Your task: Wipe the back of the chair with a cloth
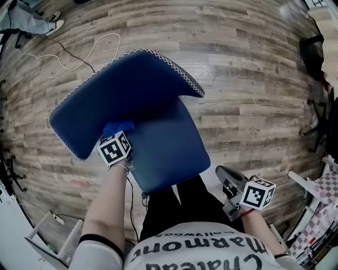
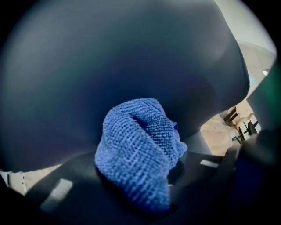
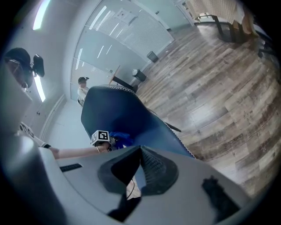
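Wood floor [image 1: 253,79] all round, blue chair [image 1: 163,147] viewed from above. Cloth [image 1: 119,128] clamped in left gripper [image 1: 120,136], pressed against chair back [image 1: 121,89]. Right gripper [image 3: 140,151] closed, empty, held aside. Wiping judged underway; most of back left.

Wood-plank floor [image 1: 253,63], glass partition [image 3: 131,35], ceiling light [image 3: 41,13]

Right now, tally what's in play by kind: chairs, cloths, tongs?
Chairs: 1, the blue chair
Cloths: 1, the blue cloth, clamped in the left tongs against the chair's back
Tongs: 2, left and right tongs; the right are closed on nothing
Total: 4
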`<action>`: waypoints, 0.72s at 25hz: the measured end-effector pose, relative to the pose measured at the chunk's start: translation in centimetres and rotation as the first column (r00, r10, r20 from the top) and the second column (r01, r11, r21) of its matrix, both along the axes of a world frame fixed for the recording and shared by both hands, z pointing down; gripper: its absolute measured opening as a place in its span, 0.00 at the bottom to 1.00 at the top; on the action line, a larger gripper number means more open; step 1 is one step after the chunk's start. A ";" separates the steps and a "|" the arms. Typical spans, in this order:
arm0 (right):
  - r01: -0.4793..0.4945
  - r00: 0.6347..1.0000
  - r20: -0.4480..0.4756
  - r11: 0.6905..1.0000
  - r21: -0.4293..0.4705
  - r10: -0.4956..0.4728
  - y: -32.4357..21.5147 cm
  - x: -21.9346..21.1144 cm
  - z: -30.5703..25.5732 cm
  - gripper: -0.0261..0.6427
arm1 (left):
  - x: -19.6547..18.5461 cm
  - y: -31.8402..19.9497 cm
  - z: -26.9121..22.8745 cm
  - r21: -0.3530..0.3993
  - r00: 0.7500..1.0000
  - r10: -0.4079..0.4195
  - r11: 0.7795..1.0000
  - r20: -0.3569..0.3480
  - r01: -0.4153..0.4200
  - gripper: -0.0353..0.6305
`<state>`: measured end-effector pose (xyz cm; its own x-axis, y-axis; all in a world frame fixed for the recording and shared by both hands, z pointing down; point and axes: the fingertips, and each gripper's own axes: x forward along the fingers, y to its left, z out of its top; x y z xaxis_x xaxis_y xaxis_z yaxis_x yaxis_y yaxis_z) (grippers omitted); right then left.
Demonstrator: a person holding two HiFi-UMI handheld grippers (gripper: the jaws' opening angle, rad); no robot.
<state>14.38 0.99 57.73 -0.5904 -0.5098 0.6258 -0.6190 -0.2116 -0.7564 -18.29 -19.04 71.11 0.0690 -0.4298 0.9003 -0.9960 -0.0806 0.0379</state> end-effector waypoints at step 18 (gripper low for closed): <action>-0.173 0.985 0.014 0.985 -0.014 0.173 2.7 5.1 1.0 0.06 | 21.7 -3.7 -1.2 0.119 0.867 0.476 0.879 -0.147 -0.463 0.17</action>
